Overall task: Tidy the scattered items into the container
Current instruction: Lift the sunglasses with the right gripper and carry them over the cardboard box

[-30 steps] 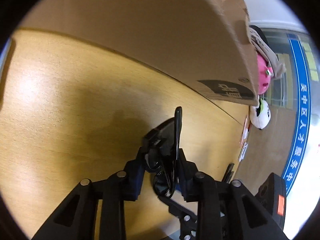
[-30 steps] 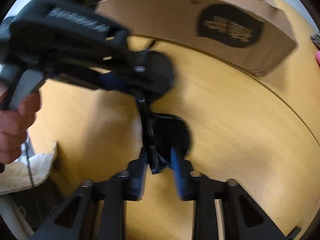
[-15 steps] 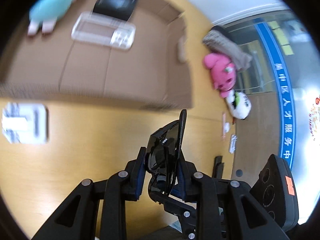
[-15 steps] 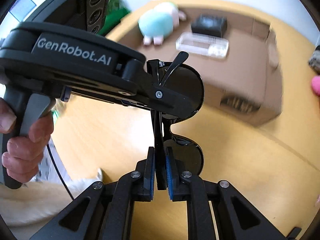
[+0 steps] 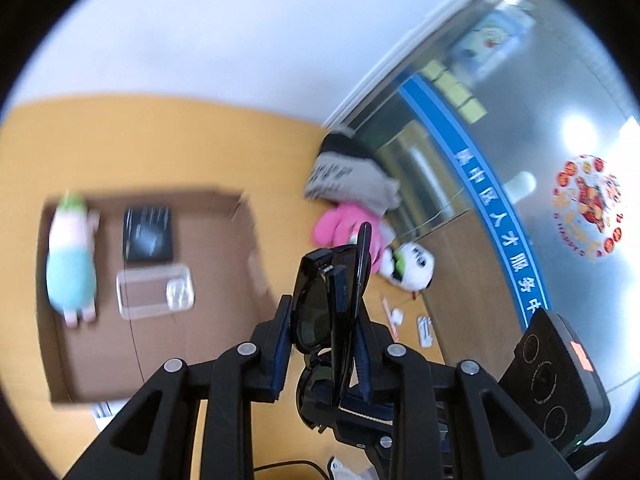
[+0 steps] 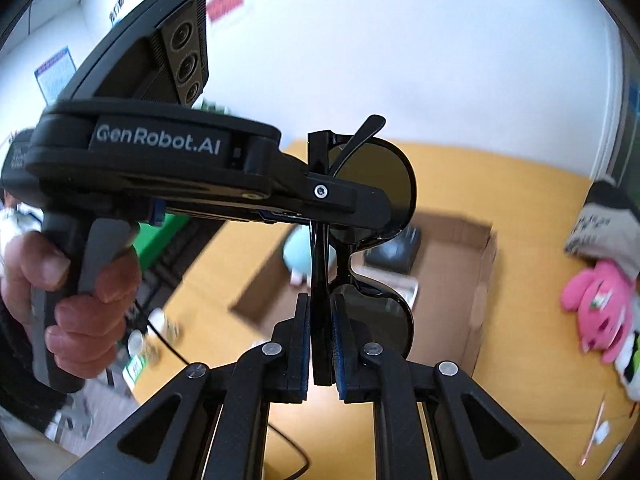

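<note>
Where the left wrist view looks down over the bench, the left tongs are closed on a pair of black sunglasses, the blue pads pressing one lens from either side. The sunglasses stand edge-on, folded, with one temple tip rising toward 12 o'clock. At 9 o'clock lies the open cardboard box, blurred; inside it are a teal and pink plush toy, a black packet and a clear plastic case. At 2 o'clock from the tongs, outside the box, rest a grey cloth bundle, a pink plush and a white panda plush, close together near the bench edge. The housing of the right device shows at 4 o'clock.

Seen from the right wrist view, the right tongs are narrowed onto the same sunglasses, clamping the folded frame beside the lower lens. The left tongs enter from 9 o'clock and grip the upper lens; the person's left hand wraps the handle at 8 o'clock. The sunglasses are held in the air by both tongs, above and in front of the box, which lies beyond them at 3 o'clock. The pink plush sits at 3 o'clock near the frame edge.
</note>
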{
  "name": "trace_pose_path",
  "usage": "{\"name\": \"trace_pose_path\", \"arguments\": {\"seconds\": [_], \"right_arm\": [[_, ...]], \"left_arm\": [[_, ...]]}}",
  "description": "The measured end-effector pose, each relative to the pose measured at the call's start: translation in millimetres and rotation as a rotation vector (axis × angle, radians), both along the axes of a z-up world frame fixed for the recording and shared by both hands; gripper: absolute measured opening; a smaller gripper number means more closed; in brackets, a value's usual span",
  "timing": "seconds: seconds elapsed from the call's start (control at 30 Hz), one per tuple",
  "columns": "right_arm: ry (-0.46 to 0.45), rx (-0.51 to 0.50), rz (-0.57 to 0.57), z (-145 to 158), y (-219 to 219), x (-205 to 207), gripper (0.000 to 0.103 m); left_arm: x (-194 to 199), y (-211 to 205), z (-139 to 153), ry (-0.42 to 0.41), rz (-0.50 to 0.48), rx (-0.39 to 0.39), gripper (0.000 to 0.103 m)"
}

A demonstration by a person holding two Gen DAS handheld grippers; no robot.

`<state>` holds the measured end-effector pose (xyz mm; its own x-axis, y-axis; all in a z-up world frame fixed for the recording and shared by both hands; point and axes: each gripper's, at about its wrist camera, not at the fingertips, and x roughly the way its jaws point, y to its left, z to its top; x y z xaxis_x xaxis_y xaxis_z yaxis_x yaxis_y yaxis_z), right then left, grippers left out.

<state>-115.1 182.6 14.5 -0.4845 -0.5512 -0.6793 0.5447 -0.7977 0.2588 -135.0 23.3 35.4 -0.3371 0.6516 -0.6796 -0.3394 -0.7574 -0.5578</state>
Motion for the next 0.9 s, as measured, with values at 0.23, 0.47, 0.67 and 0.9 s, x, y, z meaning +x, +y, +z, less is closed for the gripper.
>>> {"name": "trace_pose_path", "arguments": {"seconds": [0.23,0.47,0.67,0.9], "right_arm": [[0.077,-0.037,-0.064,43,3,-59,0.01],[0.025,-0.042,-0.088,26,3,-133,0.01],[-0.117,-0.056,-0.083,-11,3,-158,0.01],[-0.302,-0.048,-0.092,-114,-6,-221,0.01]], "left_arm": [[-51,15,46,0.11,-0.06,0.002,0.026],[-118,24,29,0.064,-0.105,0.009,0.026],[-173,21,-37,-0.049,-0.108,-0.01,0.025],[-226,18,-152,-0.232,-0.093,-0.01,0.025]]}}
